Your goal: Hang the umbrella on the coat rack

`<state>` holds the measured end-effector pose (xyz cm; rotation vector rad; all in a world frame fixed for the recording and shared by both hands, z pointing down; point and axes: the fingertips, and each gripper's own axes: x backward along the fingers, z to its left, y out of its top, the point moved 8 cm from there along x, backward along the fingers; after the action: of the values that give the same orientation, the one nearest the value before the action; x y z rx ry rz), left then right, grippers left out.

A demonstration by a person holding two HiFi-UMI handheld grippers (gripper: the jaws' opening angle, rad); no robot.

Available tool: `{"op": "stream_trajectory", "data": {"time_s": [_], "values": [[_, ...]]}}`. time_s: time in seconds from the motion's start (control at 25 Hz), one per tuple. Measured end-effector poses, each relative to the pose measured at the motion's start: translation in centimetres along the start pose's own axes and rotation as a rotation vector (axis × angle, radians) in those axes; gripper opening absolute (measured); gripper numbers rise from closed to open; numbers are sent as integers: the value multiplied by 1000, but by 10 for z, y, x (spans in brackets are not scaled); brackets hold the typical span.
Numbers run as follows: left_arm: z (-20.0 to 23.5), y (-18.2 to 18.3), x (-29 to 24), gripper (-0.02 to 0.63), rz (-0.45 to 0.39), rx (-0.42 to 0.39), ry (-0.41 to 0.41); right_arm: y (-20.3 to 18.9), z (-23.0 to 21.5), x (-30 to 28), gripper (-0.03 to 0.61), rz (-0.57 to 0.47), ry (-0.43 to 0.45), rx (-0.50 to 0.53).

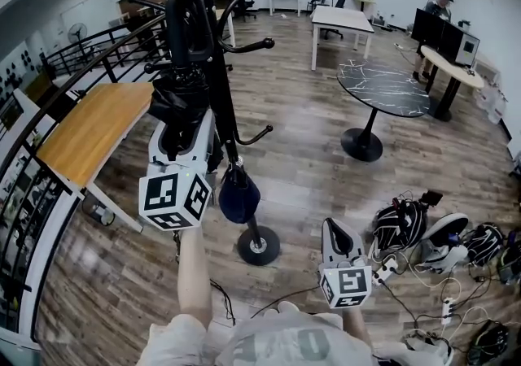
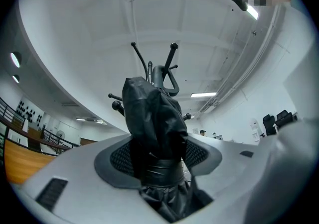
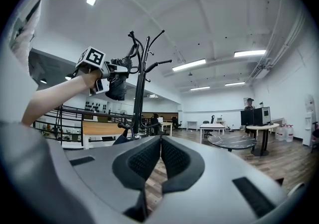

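Nearest us, right gripper (image 1: 336, 230) jaws meet, empty; left gripper (image 1: 186, 127) pinches the umbrella (image 1: 175, 96), held upright, handle up against the coat rack (image 1: 259, 248).

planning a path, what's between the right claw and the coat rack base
Just bare wood floor between the right claw and the coat rack base, as the head view shows.

Wooden floor (image 1: 309, 112) under coat rack base (image 1: 259, 246), round table (image 1: 383, 88), tangled cables (image 1: 411, 275)
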<state>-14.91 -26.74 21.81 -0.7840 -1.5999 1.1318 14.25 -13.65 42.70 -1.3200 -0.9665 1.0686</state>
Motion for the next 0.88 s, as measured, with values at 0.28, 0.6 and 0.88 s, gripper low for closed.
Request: {"op": "stream_trajectory", "data": {"time_s": [0.28,0.6,0.88], "values": [[4,-21,-11,265,40,51,-6,-7,-5,3,31,17,-22,0],[12,-48,-25,265,127,98,-10,-8,-13,9,31,27,-59,-6],[12,-71,-28,265,135,86,18,-15,-20,10,31,51,-79,-8]]}}
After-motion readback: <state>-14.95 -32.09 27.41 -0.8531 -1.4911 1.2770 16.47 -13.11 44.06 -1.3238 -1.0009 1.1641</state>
